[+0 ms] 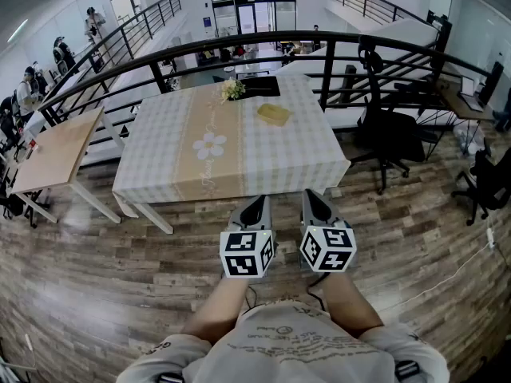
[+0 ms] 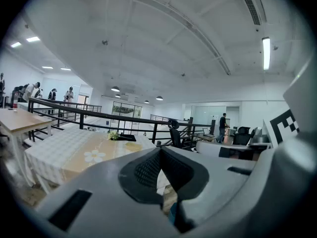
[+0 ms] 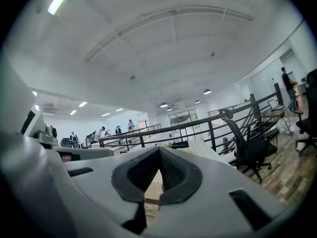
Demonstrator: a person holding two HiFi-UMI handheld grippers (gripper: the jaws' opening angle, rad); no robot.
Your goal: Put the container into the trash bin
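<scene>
As the table (image 1: 160,158) is faced from well back, the left gripper (image 1: 256,207) is held pressed together, empty. The yellow container (image 1: 273,114) lies on the cloth's far side, and the right gripper (image 1: 314,202) is likewise closed on nothing. The gap should be closed first, and the jaws spread before the reach.

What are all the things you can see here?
Table: one, checked cloth with a beige strip, middle.
Container: one, yellow, on the table's far right part.
Flowers: one small bunch, pale, at the table's far edge.
Flat thing: one, black, beside the flowers.
Wooden table: one, light brown, left.
Office chairs: two, black, right.
Railing: one, black, behind the table.
People: several, far left.
Left gripper: one, grey, shut, empty.
Right gripper: one, grey, shut, empty.
</scene>
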